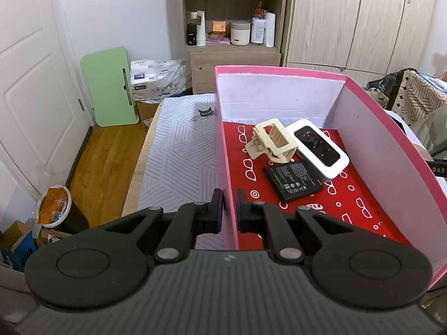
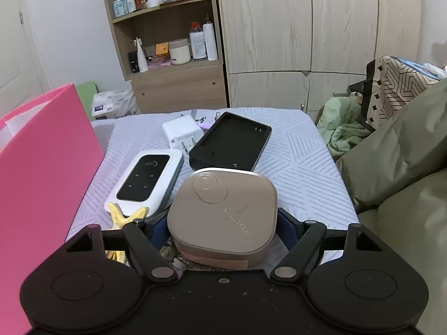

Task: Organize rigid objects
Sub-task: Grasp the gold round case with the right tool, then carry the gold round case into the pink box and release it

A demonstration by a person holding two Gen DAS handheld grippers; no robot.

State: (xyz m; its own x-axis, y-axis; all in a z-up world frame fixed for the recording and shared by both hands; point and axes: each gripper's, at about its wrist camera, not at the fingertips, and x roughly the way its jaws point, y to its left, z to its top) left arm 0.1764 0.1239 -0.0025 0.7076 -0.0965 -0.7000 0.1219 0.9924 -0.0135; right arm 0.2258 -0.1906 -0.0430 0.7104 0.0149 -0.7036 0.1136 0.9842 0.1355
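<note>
My left gripper (image 1: 229, 209) is shut on the left wall of a pink box (image 1: 223, 145) with a red patterned floor. Inside the box lie a cream hair claw (image 1: 272, 138), a white pocket router (image 1: 321, 148) and a black battery (image 1: 293, 180). My right gripper (image 2: 220, 223) is shut on a rounded beige case (image 2: 220, 212), held above the table mat. On the mat in front lie a second white router (image 2: 145, 180), a black charger cradle (image 2: 232, 142), a white plug adapter (image 2: 181, 134) and a yellow clip (image 2: 123, 215). The pink box's outer wall (image 2: 44, 167) stands at the left of the right wrist view.
A striped grey mat (image 1: 178, 150) covers the table. A wooden shelf unit (image 1: 232, 22) and wardrobe (image 2: 307, 42) stand behind. A green board (image 1: 109, 86), a bin (image 1: 56, 206) and bags are on the floor at left. Olive bedding (image 2: 396, 162) lies at right.
</note>
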